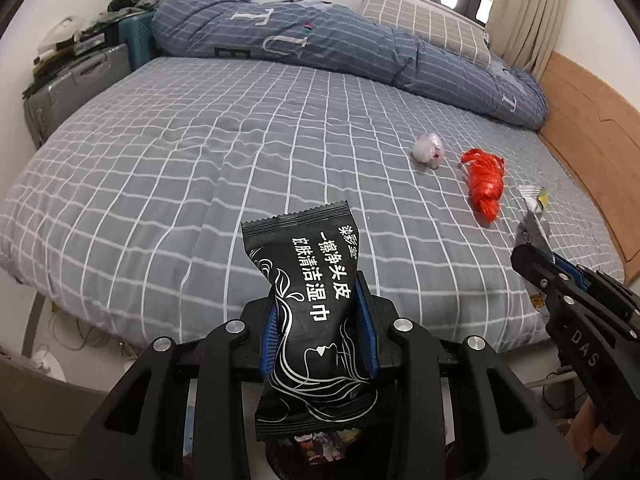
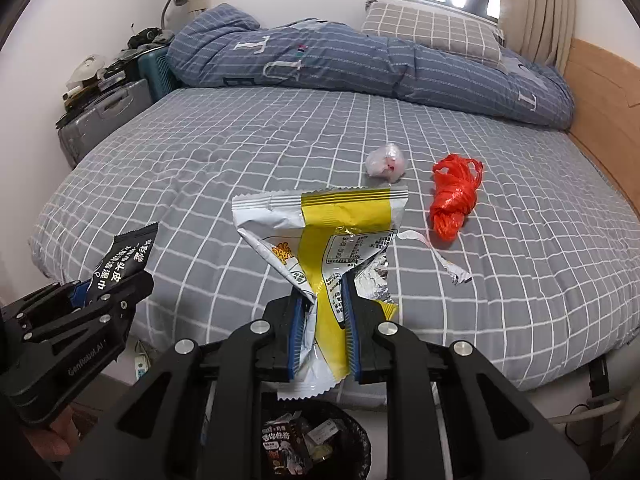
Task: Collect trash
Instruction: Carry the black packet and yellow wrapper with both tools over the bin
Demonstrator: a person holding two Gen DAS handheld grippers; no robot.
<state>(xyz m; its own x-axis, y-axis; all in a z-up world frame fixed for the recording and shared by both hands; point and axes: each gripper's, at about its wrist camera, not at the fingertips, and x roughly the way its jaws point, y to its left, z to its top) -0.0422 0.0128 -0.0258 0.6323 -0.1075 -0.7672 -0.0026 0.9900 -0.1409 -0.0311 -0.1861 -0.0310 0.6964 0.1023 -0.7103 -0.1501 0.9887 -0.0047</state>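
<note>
My left gripper [image 1: 318, 292] is shut on a black wet-wipe packet [image 1: 310, 300] with white lettering, held upright off the foot of the bed. A torn yellow-and-white snack wrapper [image 2: 320, 248] sits clamped in my right gripper [image 2: 326, 284], which is shut on it. Each gripper shows at the edge of the other's view: the right gripper [image 1: 528, 256] and the left gripper [image 2: 120, 284]. Below both hangs a black trash bin [image 2: 316, 444] with wrappers in it. On the grey checked bed [image 2: 200, 168] lie a crumpled clear plastic bag [image 2: 385, 163] and a bunched red plastic bag [image 2: 454, 196].
A folded blue striped duvet [image 2: 320, 60] and a checked pillow [image 2: 432, 32] lie at the bed's far side. A wooden headboard [image 1: 592, 152] runs along the right. Suitcases [image 1: 76, 84] with clutter stand at the left. Cables [image 2: 584, 408] trail on the floor under the bed.
</note>
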